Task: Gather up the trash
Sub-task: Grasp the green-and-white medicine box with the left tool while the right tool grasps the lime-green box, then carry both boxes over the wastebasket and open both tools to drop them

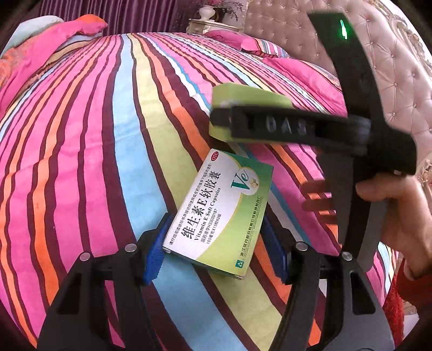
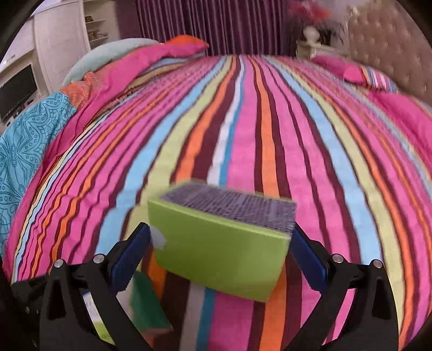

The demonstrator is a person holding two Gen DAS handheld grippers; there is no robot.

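Observation:
My left gripper [image 1: 214, 253] is shut on a white and green Vitamin E capsule box [image 1: 216, 213], its blue pads [image 1: 154, 256] pressing the box's two sides above the striped bedspread [image 1: 94, 162]. My right gripper [image 2: 220, 259] is shut on a lime-green box [image 2: 218, 256] with a printed grey top, and that view is blurred. In the left wrist view the right gripper [image 1: 224, 114] and its green box [image 1: 243, 94] hang just beyond the Vitamin E box, with a person's hand [image 1: 399, 216] on the handle. The Vitamin E box's edge [image 2: 145, 305] shows low left in the right wrist view.
The striped bedspread [image 2: 243, 135] covers a wide bed. Pink pillows [image 1: 256, 43] lie by a tufted headboard [image 1: 391, 81] at the right. A bunched pink and blue quilt [image 2: 40, 135] lies at the left. A nightstand with a vase [image 1: 208, 19], purple curtains and a white cabinet with a screen [image 2: 19, 89] stand beyond.

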